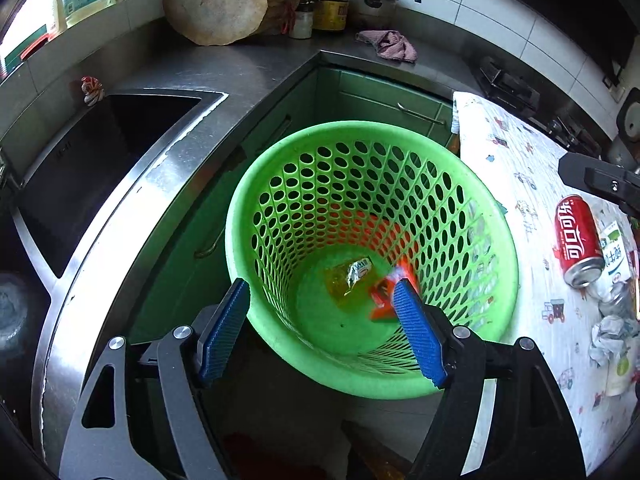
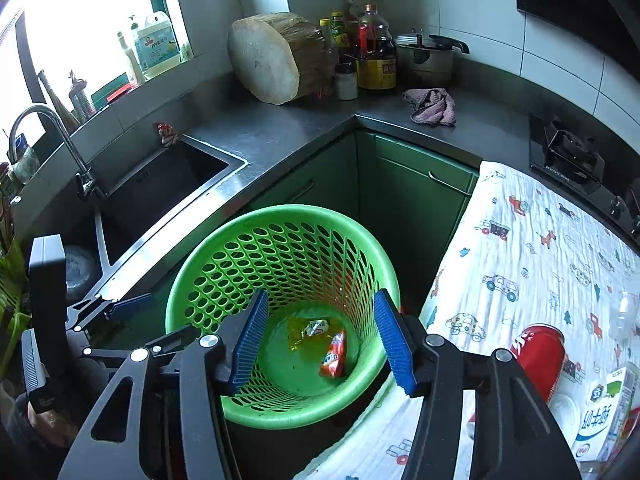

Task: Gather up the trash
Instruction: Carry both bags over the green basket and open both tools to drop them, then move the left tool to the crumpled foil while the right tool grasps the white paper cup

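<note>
Left gripper (image 1: pixel 320 292), right gripper (image 2: pixel 320 312) both agape, empty; basket (image 2: pixel 192 300) holds two wrappers (image 2: pixel 334 354)

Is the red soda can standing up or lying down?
Lying down. The red soda can rests on its side on the patterned cloth, its metal end facing the camera.

Kitchen's pretty lived-in: steel sink (image 2: pixel 160 184) with a curved faucet (image 2: pixel 48 136) up and to the gripper's left, round chopping block (image 2: pixel 268 60) straight ahead, oil bottles (image 2: pixel 374 52), pressure cooker (image 2: pixel 426 58), crumpled purple rag (image 2: pixel 430 106) beside them.
</note>
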`<control>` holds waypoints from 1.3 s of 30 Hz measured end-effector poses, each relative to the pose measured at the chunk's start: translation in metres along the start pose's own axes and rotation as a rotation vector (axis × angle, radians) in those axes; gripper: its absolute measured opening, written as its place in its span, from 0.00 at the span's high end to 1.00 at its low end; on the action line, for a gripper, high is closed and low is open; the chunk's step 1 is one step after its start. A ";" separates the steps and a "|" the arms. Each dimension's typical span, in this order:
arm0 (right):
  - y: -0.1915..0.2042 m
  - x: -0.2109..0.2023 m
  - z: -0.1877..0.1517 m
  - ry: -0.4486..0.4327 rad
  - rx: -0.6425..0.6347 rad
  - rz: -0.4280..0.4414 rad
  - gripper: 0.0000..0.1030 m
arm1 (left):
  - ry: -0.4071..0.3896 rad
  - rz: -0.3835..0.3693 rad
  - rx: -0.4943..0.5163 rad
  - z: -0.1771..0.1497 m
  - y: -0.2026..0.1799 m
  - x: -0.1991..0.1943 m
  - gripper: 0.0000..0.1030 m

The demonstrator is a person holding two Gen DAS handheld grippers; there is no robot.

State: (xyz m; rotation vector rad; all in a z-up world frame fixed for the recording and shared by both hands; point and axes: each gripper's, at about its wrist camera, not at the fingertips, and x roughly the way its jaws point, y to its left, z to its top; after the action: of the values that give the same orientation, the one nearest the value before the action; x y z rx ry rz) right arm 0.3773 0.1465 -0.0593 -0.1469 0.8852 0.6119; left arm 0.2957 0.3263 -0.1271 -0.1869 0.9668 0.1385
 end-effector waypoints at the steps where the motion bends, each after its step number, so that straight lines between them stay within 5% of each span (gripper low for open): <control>1: -0.003 -0.005 -0.003 -0.004 0.007 0.001 0.44 | -0.004 -0.005 0.002 0.000 -0.002 -0.002 0.27; 13: -0.068 -0.090 -0.081 -0.041 0.111 -0.129 0.31 | -0.027 -0.096 0.095 -0.015 -0.070 -0.025 0.26; 26: -0.150 -0.177 -0.185 0.007 0.246 -0.265 0.30 | 0.000 -0.284 0.264 -0.056 -0.196 -0.055 0.15; 39: -0.164 -0.176 -0.258 0.087 0.400 -0.258 0.30 | 0.031 -0.368 0.378 -0.068 -0.262 -0.058 0.15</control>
State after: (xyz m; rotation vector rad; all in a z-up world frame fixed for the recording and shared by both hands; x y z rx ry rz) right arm 0.2094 -0.1591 -0.1098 0.0742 1.0365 0.1825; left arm 0.2610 0.0537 -0.0922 -0.0157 0.9564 -0.3843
